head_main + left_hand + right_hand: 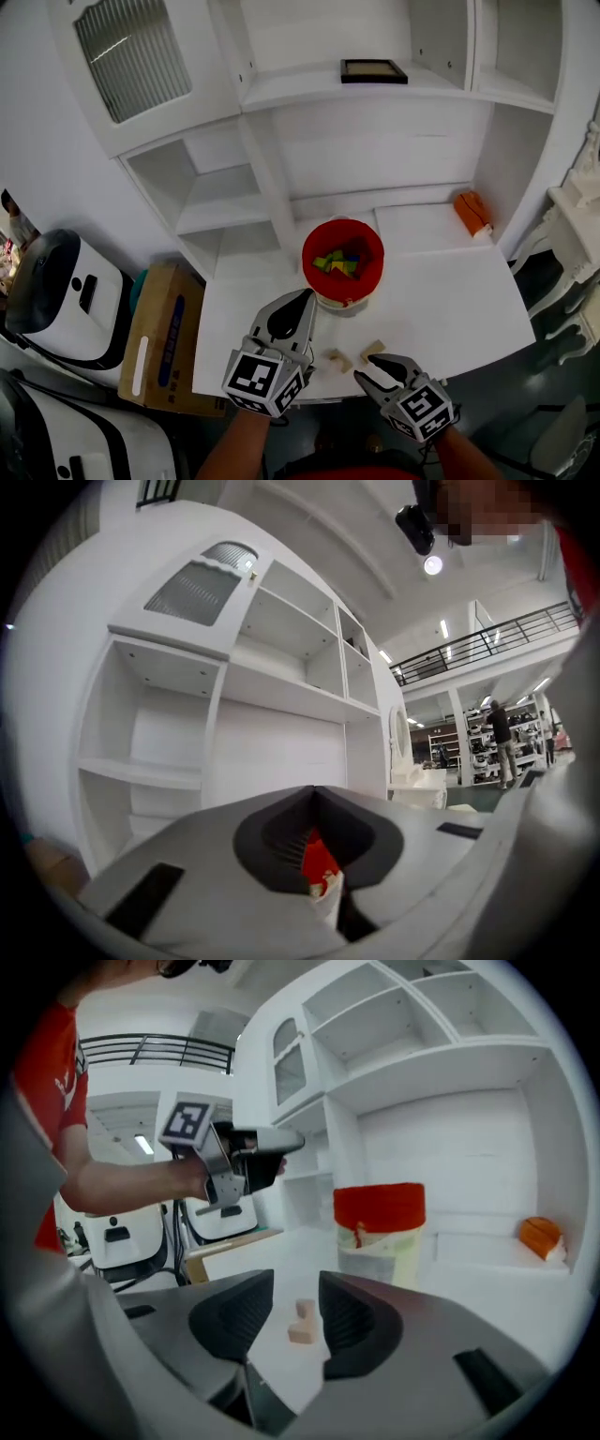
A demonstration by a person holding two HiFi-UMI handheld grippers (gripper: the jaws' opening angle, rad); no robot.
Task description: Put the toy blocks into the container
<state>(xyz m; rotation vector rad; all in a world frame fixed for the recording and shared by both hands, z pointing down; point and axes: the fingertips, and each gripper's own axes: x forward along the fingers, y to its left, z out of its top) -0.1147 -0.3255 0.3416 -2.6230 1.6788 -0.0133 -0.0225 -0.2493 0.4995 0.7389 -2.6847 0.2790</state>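
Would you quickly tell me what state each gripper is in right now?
Left gripper: closed, nothing visibly held.
Right gripper: open and empty; a tan block lies just ahead between its jaws, not gripped.

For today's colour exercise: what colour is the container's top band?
The container is red on top, pale below; clearest in the right gripper view.

I see the bucket (342, 298) on the table (450, 300), before the shelves (225, 202), blocks (339, 264) in it; two loose blocks (337, 359) lie nearer me, right of my left tongs (307, 295), ahead of my right tongs (372, 368).
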